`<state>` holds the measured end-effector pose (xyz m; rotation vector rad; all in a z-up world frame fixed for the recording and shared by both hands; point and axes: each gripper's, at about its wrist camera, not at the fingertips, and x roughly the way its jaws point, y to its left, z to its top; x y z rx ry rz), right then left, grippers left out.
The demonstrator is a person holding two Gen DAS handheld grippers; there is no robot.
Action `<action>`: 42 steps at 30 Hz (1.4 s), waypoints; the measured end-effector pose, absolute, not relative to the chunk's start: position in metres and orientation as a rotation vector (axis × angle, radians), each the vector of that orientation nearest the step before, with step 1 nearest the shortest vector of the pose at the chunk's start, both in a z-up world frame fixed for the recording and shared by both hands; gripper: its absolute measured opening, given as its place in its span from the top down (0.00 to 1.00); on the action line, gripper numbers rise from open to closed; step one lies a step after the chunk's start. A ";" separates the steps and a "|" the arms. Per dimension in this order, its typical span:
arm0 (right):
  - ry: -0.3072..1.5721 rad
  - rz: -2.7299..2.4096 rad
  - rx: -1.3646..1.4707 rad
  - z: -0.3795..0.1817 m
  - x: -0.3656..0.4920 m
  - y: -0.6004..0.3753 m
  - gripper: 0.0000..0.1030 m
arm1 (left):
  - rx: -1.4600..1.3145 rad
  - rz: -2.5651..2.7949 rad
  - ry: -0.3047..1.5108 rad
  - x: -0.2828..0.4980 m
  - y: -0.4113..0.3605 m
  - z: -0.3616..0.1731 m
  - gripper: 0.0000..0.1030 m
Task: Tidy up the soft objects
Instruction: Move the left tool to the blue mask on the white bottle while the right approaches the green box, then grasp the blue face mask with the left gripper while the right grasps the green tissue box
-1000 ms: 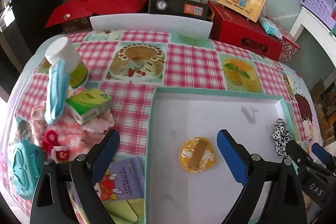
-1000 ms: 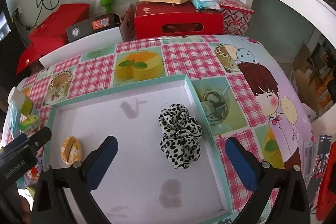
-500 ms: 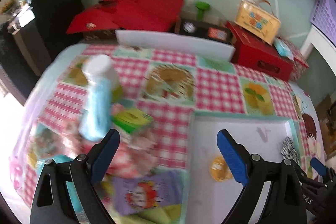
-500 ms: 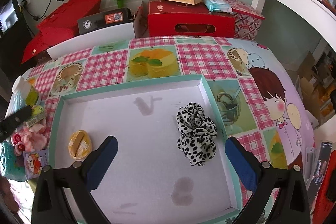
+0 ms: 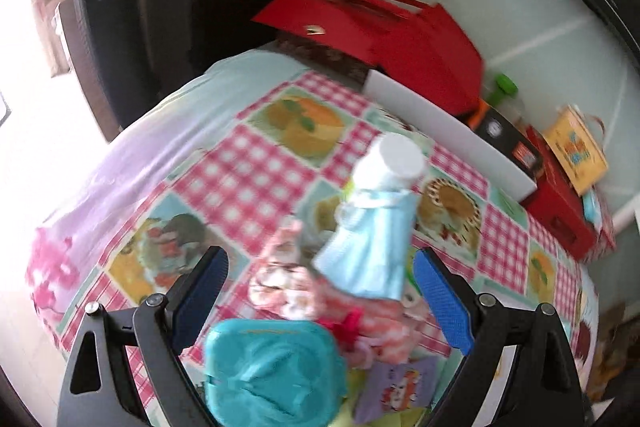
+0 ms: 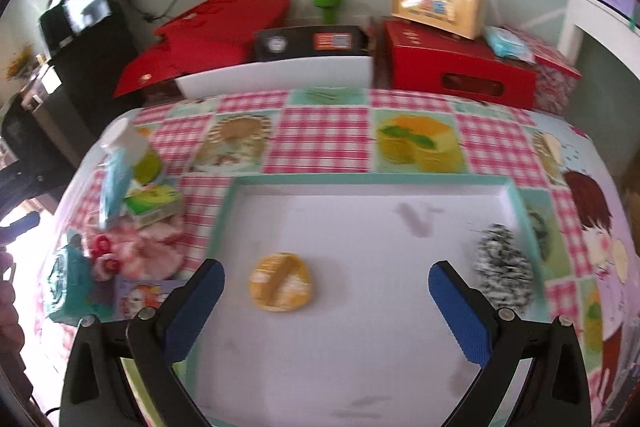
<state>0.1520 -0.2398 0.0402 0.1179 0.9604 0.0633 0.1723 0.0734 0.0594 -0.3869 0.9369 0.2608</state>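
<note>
1. Left wrist view: the left gripper [image 5: 320, 281] has its fingers [image 5: 202, 285] released, spread wide and holding nothing. The picture is blurred.
2. Between those fingers, low over the counter [image 5: 248, 179], lies a heap of soft goods: a pink knitted item [image 5: 288, 279], a light blue cloth [image 5: 368, 247] draped against a white-capped bottle [image 5: 394, 157], and a teal pouch [image 5: 272, 375] closest to the camera.
3. A purple printed packet [image 5: 400, 383] lies near the base of the right-hand finger, partly under the heap.
4. Beyond the fingertips, red boxes [image 5: 384, 31] and a white board [image 5: 444, 125] stand at the counter's far edge.
5. Right wrist view: the right gripper [image 6: 326, 285] also has its fingers [image 6: 460, 311] released and apart, empty.
6. Those fingers hang over a white tray with a teal rim [image 6: 372, 179]. An orange round pad [image 6: 280, 281] lies on the tray floor between the fingers, nearer the left-hand one.
7. A black-and-white spotted scrunchie [image 6: 502, 277] lies inside the tray just outside the right-hand finger, against the tray's wall.
8. Outside the left-hand finger, off the tray, the same heap appears with a green carton [image 6: 154, 201] resting on it.
9. A yellow handled box [image 6: 438, 1] sits on a red box beyond the counter.
</note>
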 end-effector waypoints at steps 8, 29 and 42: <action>0.976 0.209 0.092 0.034 0.159 -0.181 0.00 | -0.433 0.257 0.960 0.172 0.096 0.049 0.09; 0.986 0.345 0.005 0.013 0.209 -0.128 0.00 | -0.343 0.119 1.087 0.221 0.054 0.015 0.09; 1.035 0.512 -0.001 -0.009 0.244 -0.108 0.00 | -0.308 0.145 1.115 0.241 0.045 -0.001 0.15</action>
